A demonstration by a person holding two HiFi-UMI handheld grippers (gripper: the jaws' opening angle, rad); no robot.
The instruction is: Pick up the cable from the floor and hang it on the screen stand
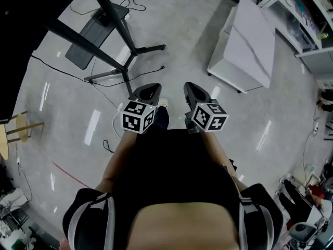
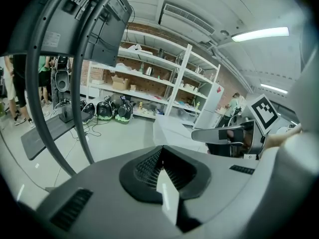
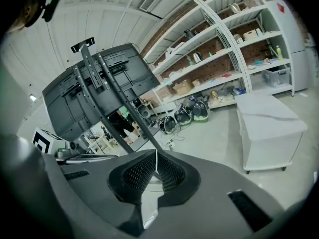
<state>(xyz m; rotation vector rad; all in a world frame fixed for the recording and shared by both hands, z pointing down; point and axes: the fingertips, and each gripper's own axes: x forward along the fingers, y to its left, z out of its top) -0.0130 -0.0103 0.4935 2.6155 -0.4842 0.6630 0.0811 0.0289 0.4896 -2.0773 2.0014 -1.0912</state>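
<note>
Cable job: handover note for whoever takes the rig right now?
Left gripper: shut, with a white strip pinched in it. This looks like the cable, which hangs in a loop under this gripper in the head view.
Right gripper: shut on a thin white line, likely the same cable.
Stand: ahead and to the left, with nothing white hung on it that I can see.
Done: cable appears picked up, held in both grippers.
Left: carry it to the stand and hang it.
</note>
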